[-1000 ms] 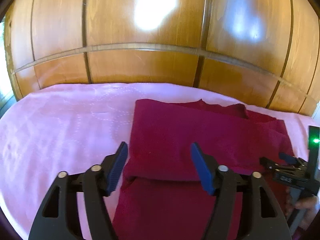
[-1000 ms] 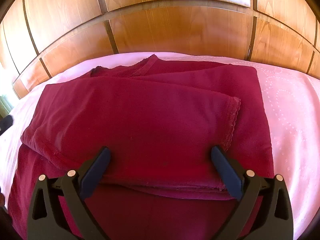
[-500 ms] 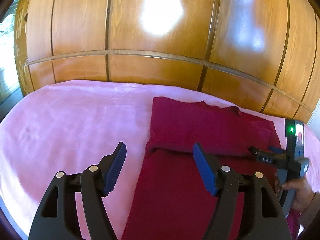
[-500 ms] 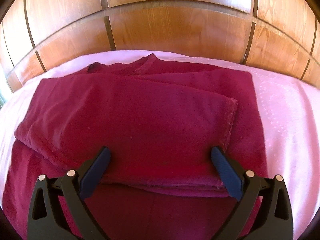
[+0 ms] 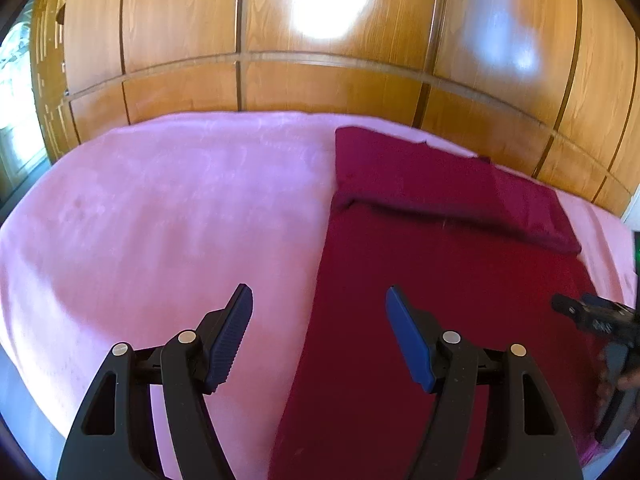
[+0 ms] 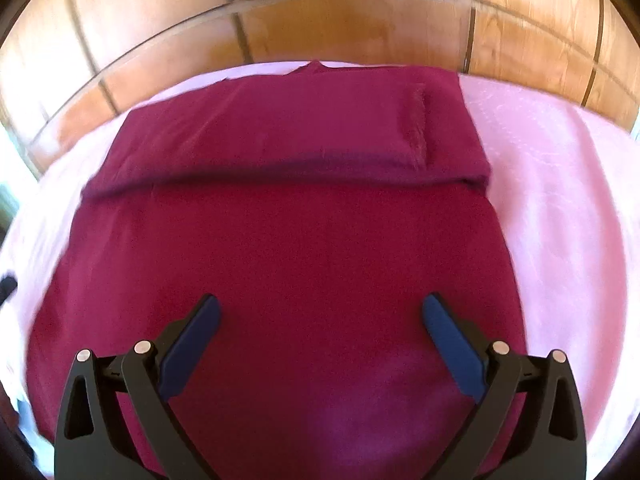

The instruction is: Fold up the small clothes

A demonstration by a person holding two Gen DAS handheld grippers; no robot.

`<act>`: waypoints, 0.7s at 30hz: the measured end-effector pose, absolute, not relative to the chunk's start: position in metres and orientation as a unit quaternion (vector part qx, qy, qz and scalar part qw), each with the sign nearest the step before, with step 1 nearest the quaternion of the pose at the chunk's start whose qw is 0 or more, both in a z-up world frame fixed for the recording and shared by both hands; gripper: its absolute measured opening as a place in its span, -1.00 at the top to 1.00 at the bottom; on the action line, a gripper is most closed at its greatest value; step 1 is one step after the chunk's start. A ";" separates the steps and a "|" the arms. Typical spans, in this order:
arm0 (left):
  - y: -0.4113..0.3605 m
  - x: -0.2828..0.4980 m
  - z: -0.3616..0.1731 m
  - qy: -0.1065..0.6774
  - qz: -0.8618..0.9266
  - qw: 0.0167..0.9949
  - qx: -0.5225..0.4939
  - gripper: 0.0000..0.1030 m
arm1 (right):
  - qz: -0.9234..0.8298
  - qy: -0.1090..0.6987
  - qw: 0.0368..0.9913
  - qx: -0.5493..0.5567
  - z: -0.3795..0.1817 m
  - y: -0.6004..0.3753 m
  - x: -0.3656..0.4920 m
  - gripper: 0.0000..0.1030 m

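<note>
I see a matt, soft-looking maroon cloth garment on a pink textured bedspread (faintly dotted), glossy varnished wood panels behind, and my left gripper in black plastic with ribbed blue pads.

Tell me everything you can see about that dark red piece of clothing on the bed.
The dark red garment looks like soft knit fabric, lying flat on a pink bedspread before wooden panels. Its far part is folded over itself into a thick band with a stitched hem edge at one side; the near part lies smooth in a single layer. Neither gripper touches it: both hover open above it.
</note>
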State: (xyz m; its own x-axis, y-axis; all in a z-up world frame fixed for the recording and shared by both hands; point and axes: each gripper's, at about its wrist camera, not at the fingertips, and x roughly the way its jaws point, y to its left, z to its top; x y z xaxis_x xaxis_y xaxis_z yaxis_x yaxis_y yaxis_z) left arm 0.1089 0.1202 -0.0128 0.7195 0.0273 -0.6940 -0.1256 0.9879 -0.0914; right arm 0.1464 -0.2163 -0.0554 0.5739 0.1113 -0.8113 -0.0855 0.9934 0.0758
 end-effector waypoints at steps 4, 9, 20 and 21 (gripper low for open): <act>0.123 0.097 -0.023 0.386 0.045 0.919 -0.065 -0.32 | 0.062 0.453 0.889 0.009 -0.057 -0.222 0.111 -0.96; 0.126 0.083 -0.032 0.398 0.045 0.914 -0.063 -0.32 | 0.070 0.457 0.886 0.024 -0.051 -0.234 0.081 -0.96; 0.130 0.052 -0.051 0.429 0.019 0.901 -0.063 -0.17 | 0.014 0.455 0.886 0.084 -0.038 -0.293 0.036 -0.95; 0.129 0.047 -0.052 0.432 0.015 0.900 -0.064 -0.10 | 0.009 0.461 0.883 0.090 -0.040 -0.299 0.032 -0.90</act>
State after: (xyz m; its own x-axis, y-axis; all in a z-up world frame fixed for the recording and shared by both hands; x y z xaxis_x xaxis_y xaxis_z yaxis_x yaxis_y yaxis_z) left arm 0.0473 0.1291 -0.0519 0.6268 -0.0294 -0.7786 -0.0816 0.9913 -0.1032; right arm 0.0325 -0.2990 -0.0399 0.5747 0.0983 -0.8124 0.0682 0.9835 0.1673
